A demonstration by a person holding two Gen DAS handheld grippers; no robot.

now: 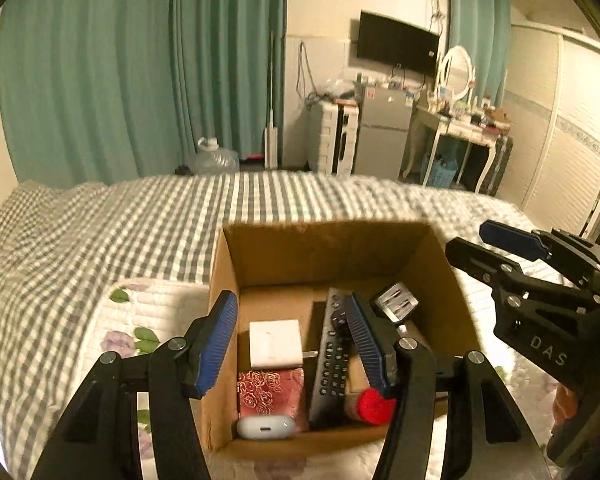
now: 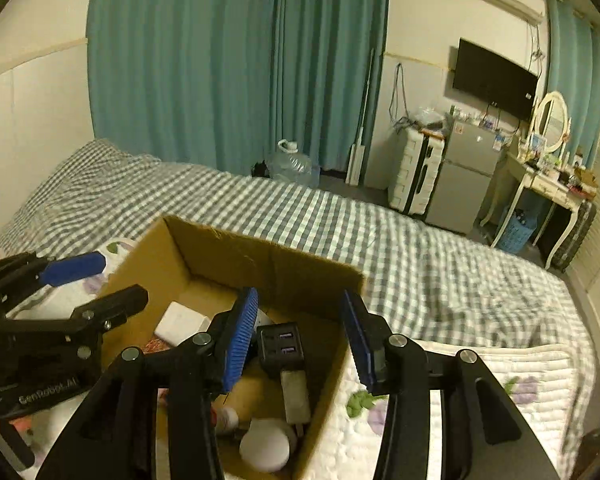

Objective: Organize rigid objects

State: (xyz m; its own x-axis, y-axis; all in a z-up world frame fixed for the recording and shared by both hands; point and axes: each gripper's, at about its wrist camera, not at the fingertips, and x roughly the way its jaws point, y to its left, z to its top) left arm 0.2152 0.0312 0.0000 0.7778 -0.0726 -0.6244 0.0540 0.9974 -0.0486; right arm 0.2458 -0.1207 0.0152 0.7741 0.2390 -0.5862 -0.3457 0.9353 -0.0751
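both my claws empty, jaws apart: left gripper (image 1: 292,344) and right gripper (image 2: 300,340) over the cardboard box (image 1: 220,280) at lower centre. remote (image 1: 332,356) leans inside; right jaw straddles the box wall, could snag and tip it.

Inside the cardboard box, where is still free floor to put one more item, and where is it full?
The cardboard box has bare floor along its far wall, behind the white adapter and beside the black USB charger. The near half is crowded: remote control, red patterned pouch, white earbud case and red-capped bottle lie close together.
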